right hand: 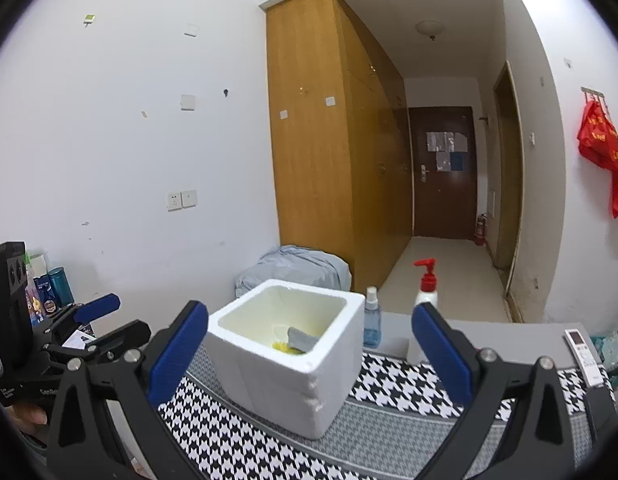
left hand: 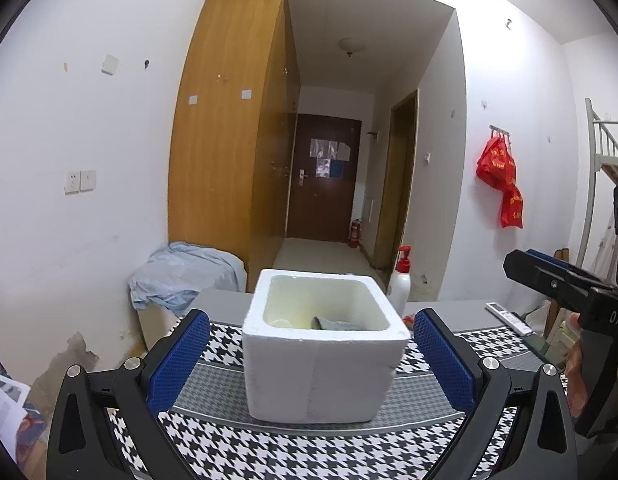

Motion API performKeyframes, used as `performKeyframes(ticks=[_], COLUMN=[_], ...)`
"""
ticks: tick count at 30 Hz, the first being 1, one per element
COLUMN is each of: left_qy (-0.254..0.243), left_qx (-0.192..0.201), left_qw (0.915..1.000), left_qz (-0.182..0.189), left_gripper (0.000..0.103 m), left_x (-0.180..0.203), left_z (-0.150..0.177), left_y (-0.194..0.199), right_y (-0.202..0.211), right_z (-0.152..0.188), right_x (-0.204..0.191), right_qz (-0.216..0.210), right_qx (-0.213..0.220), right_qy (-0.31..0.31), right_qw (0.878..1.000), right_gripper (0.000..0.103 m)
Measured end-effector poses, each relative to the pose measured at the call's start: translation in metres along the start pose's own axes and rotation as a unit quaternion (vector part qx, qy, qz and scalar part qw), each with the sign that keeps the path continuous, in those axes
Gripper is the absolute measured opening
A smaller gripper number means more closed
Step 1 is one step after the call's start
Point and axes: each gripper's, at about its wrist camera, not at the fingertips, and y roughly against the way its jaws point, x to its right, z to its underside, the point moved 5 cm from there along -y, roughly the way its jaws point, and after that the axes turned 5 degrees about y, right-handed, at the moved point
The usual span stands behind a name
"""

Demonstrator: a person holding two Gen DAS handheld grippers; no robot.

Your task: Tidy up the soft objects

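Foam box [left hand: 323, 344] sits on the checked cloth [left hand: 269, 452] in the lower middle of both views, and inside it lies a grey cloth [left hand: 335, 324] on the floor of the box. From the left tongs [left hand: 311, 354], both blue-padded fingers stand wide apart and empty, one on each side of the box without touching it. The right tongs [right hand: 309, 350] are likewise spread wide and hold nothing; the box fills the left half of their gap.

In the left view the right tongs enter at the right edge, gripped by a hand [left hand: 577, 376], and I cannot tell their state from there. In the right view the left tongs appear at the lower left edge.

Only the right view shows something yellow [right hand: 283, 347] beside the grey cloth in the box, and a small blue spray bottle [right hand: 371, 318] just right of the box. A white pump bottle [left hand: 400, 282] with a red top stands behind the box's right corner. A white remote [right hand: 583, 356] lies at the right of the table. A red bag [left hand: 501, 178] hangs on the right wall.
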Motion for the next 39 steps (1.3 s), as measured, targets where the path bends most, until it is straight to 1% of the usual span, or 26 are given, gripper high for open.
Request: performKeyframes(ticks=[6,10,12,16,19,23,27,30,34,39], left_qy=[-0.007,-0.010,-0.015,-0.024,-0.019,-0.021,-0.020,-0.018,-0.022,-0.021], left_qx=[0.006,0.008,0.007,0.011,0.017,0.012,0.023,0.032,0.041,0.035], left_qw=[0.9999,0.9997,0.9996,0.9995,0.9996,0.9996,0.9995,0.9993,0.9989,0.9989], left_qz=[0.011,0.022,0.022,0.014,0.014,0.018,-0.002,-0.006,-0.010,-0.023], left_gripper=[0.102,0.102,0.102,0.102,0.102,0.102,0.102,0.102,0.102,0.102], left_x=[0.013,0.023,0.026,0.032,0.032,0.035,0.032,0.030,0.032,0.032], left_z=[0.003,0.006,0.008,0.020,0.028,0.041,0.051,0.058,0.066,0.077], left_y=[0.010,0.015,0.018,0.026,0.029,0.030,0.033,0.035,0.039,0.034], right_y=[0.020,0.039,0.047,0.058,0.063,0.068,0.074,0.076,0.076,0.078], right_z=[0.008,0.014,0.018,0.033,0.045,0.057,0.069,0.077,0.090,0.105], right_x=[0.005,0.003,0.000,-0.003,-0.003,-0.002,0.001,0.005,0.009,0.012], right_qz=[0.032,0.047,0.060,0.088,0.089,0.100,0.103,0.106,0.105,0.107], right_qx=[-0.002,0.005,0.010,0.005,0.003,-0.002,0.005,0.011,0.005,-0.004], right_qy=[-0.010,-0.006,0.001,0.006,0.000,-0.006,-0.011,-0.013,-0.023,-0.029], right_qw=[0.999,0.999,0.998,0.996,0.996,0.995,0.995,0.994,0.994,0.994], right_gripper=[0.103,0.103,0.103,0.103,0.103,0.103,0.103,0.103,0.103,0.103])
